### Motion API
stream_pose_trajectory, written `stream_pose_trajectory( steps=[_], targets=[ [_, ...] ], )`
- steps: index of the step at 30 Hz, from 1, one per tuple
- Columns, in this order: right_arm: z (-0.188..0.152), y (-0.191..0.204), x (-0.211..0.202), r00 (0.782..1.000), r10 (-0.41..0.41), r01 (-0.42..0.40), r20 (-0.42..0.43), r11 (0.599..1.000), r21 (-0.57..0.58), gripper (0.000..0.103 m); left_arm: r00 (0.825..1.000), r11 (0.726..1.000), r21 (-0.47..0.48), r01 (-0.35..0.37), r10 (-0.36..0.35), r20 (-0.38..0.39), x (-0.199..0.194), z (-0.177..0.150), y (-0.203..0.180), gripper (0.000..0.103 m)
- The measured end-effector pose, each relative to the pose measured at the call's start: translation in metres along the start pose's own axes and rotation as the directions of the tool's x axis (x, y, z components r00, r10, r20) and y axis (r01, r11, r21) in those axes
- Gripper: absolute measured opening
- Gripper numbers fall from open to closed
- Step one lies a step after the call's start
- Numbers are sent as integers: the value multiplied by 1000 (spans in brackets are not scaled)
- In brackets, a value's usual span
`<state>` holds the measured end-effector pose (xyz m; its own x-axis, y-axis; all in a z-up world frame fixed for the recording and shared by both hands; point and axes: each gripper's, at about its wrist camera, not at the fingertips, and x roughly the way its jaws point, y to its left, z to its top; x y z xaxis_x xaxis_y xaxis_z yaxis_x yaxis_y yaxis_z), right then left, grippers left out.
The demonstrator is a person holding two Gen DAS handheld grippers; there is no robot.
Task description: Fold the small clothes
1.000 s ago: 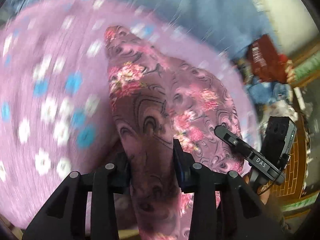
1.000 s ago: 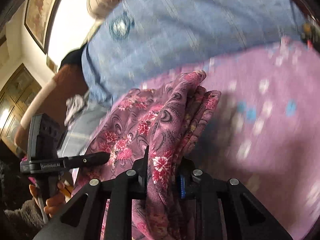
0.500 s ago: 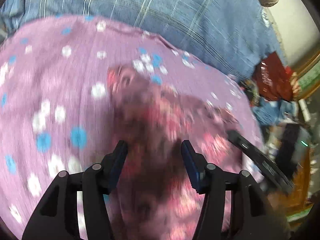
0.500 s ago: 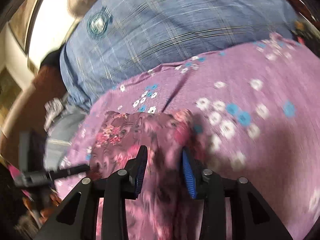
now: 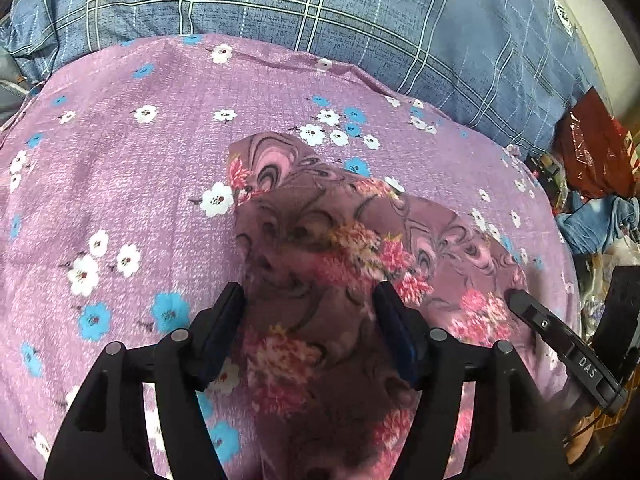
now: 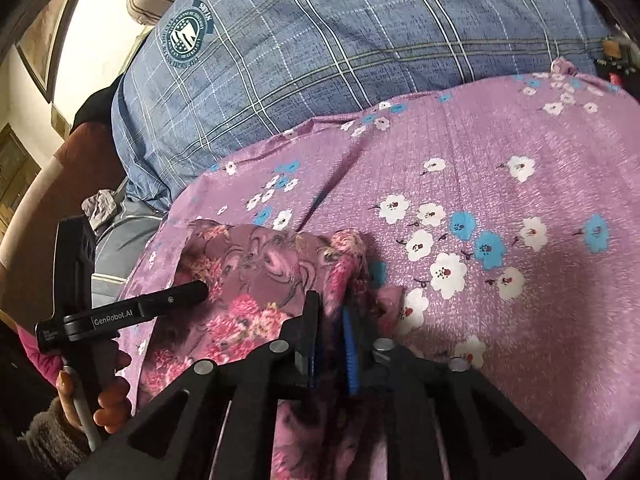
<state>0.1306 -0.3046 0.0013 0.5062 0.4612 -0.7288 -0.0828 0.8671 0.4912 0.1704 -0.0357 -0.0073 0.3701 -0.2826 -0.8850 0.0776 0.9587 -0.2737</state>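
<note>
A small mauve garment with pink flowers and dark swirls (image 5: 320, 248) lies on a purple floral sheet (image 5: 120, 184). In the left wrist view my left gripper (image 5: 310, 320) is open, its fingers standing either side of the garment's near edge. The right gripper's finger (image 5: 536, 320) rests on the garment's right part. In the right wrist view the garment (image 6: 256, 276) lies flat and my right gripper (image 6: 332, 320) is shut on a bunched edge of it. The left gripper's finger (image 6: 176, 296) touches the garment's left side.
A blue checked pillow or quilt (image 5: 360, 20) lies beyond the sheet, also in the right wrist view (image 6: 320, 40). Red bags and blue clothes (image 5: 592, 160) clutter the floor at the right. A hand (image 6: 108, 384) holds the left tool. A brown wooden headboard (image 6: 36, 192) stands at the left.
The garment was held up in both grippers a second ago; it has come down onto the sheet. My left gripper has opened and let it go. The right gripper still pinches its edge.
</note>
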Motion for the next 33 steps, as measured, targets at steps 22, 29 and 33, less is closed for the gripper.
stream_pose_trajectory(
  steps=[22, 29, 33],
  targets=[
    [-50, 12, -40, 999, -32, 32, -29, 999, -3, 27, 985, 987, -67, 143, -149, -88, -51, -69, 37, 67],
    [-99, 4, -49, 989, 15, -10, -150, 999, 32, 47, 912, 939, -127, 320, -342, -227, -36, -121, 42, 71],
    [-103, 19, -79, 996, 72, -72, -43, 997, -15, 19, 920, 943, -53, 328, -331, -207, -52, -132, 31, 71]
  ],
)
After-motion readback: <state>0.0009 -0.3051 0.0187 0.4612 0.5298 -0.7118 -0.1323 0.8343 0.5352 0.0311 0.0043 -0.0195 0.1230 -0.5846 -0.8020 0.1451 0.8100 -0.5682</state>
